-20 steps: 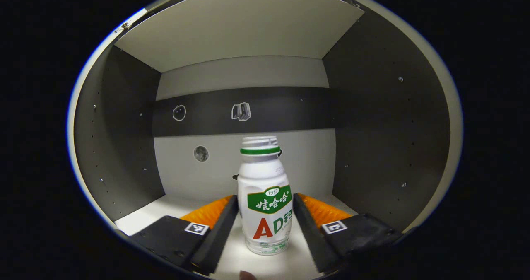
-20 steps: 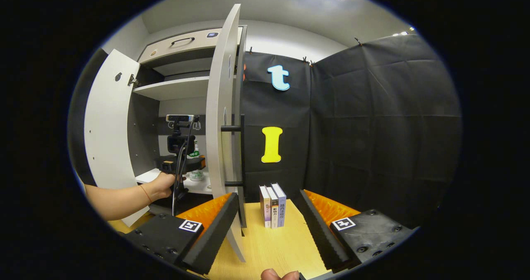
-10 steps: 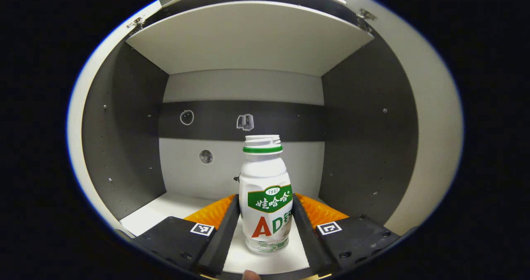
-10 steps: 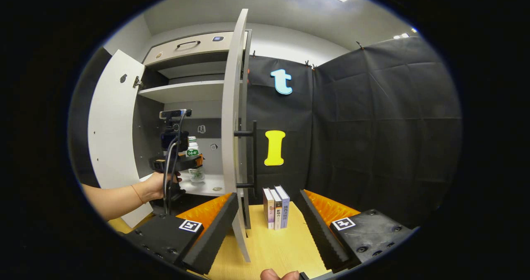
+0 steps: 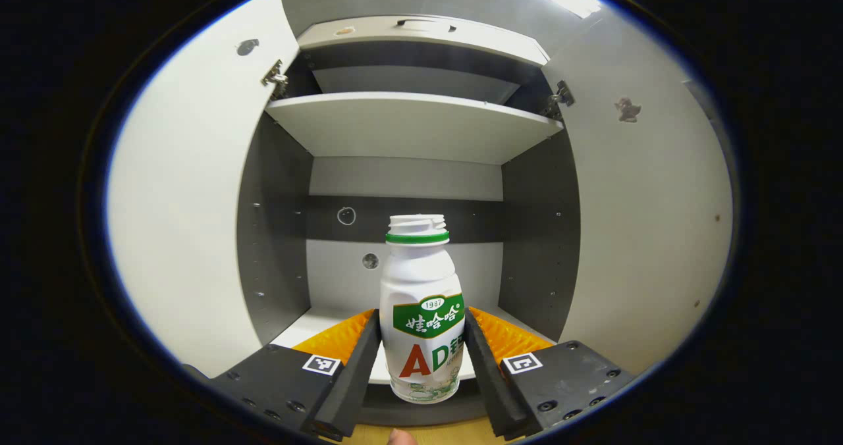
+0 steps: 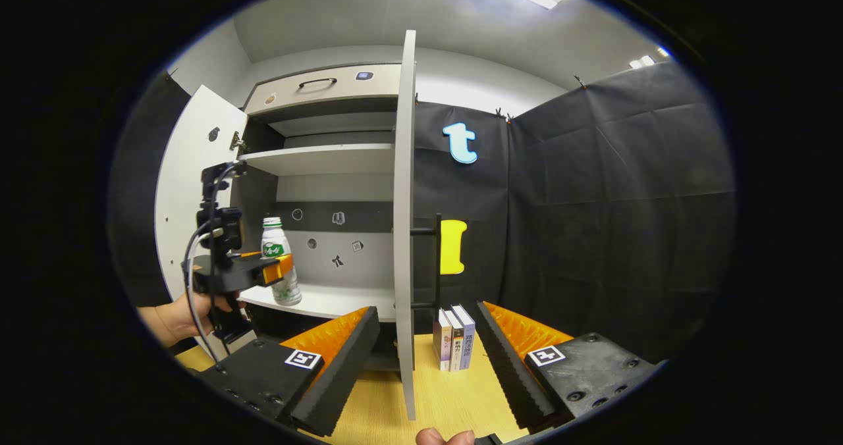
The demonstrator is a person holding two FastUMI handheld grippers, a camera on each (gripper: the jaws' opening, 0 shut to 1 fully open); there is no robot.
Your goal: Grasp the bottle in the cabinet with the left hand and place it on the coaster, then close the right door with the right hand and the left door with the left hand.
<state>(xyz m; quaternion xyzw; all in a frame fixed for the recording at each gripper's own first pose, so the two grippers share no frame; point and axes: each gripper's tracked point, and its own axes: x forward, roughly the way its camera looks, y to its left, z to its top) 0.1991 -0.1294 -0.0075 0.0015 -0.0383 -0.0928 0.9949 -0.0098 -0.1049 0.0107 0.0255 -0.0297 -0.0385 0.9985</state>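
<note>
Right gripper view has the cabinet (image 6: 329,162) at ten o'clock, both doors swung wide. At nine o'clock the left gripper (image 6: 280,268), held level by a hand (image 6: 178,313), pinches the upright bottle (image 6: 276,261) just off the shelf. Carrying is underway; next comes finding the coaster. Right gripper (image 6: 428,366) hangs spread, empty.

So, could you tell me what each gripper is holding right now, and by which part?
The left gripper grips the bottle at its labelled lower body, jaws pressing both sides. The right gripper holds nothing; its jaws are open.
</note>
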